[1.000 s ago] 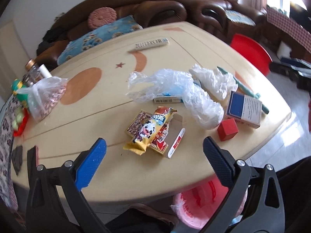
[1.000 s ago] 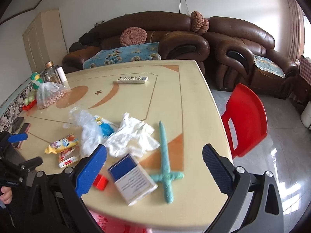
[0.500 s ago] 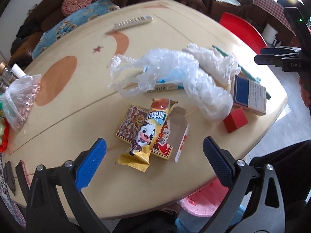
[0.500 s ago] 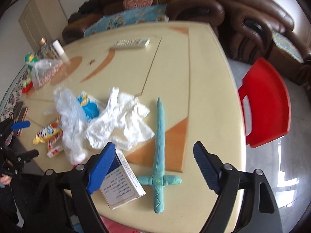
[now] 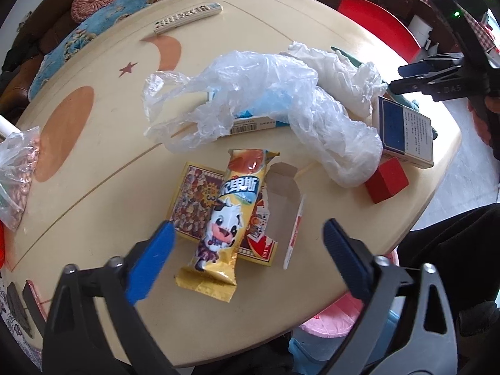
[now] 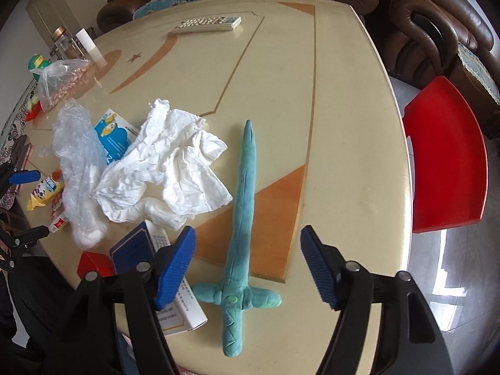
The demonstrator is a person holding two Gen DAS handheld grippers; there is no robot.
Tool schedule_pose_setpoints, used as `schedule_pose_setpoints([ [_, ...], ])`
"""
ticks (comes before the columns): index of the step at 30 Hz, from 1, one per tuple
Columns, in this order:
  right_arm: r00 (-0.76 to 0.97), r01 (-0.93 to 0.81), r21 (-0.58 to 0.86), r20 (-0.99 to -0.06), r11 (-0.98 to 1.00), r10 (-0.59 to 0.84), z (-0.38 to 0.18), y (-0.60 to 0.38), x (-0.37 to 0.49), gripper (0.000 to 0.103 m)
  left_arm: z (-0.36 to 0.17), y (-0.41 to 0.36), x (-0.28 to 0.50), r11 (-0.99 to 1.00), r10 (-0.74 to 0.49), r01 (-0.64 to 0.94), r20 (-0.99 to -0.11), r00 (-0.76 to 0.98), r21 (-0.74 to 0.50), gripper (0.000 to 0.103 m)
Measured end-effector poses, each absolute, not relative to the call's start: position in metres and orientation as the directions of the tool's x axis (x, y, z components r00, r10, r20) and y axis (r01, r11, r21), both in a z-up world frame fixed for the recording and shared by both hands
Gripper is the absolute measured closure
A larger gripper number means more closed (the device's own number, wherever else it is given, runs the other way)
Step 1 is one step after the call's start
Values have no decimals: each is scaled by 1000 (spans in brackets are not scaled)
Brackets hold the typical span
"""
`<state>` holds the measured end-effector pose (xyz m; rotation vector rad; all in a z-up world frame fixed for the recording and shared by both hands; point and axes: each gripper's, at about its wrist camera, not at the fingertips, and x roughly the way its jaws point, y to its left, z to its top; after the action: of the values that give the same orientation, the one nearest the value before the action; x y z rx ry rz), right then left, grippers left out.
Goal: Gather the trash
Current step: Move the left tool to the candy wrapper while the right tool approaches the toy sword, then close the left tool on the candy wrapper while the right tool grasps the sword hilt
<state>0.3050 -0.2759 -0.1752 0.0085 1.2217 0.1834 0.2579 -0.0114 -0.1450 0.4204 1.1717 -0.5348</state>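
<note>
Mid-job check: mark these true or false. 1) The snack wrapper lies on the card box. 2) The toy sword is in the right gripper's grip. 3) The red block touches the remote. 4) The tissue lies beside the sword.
1) True: the snack wrapper lies across the card box.
2) False: the toy sword lies on the table; the right gripper is open above it.
3) False: the red block is far from the remote.
4) True: the tissue.

The yellow snack wrapper bears Chinese characters; "DAS" shows on the right gripper.
</note>
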Motion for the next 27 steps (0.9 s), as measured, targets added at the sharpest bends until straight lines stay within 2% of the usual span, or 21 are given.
schedule_pose_setpoints([
  [4, 312, -151, 74, -943, 986, 119, -185, -272, 306, 44, -149, -11, 261, 805, -174, 593, -946, 272, 23, 24],
  [8, 321, -148, 60, -941, 987, 106, -186, -271, 306, 45, -151, -6, 265, 813, -189, 581, -951, 246, -11, 42],
  [22, 339, -160, 16, -938, 987, 70, -187, -269, 302, 48, -153, 0, 285, 835, -226, 544, -953, 202, -83, 50],
  [27, 336, -161, 4, -940, 987, 59, -186, -264, 303, 54, -156, 3, 295, 849, -209, 523, -957, 202, -75, 61],
])
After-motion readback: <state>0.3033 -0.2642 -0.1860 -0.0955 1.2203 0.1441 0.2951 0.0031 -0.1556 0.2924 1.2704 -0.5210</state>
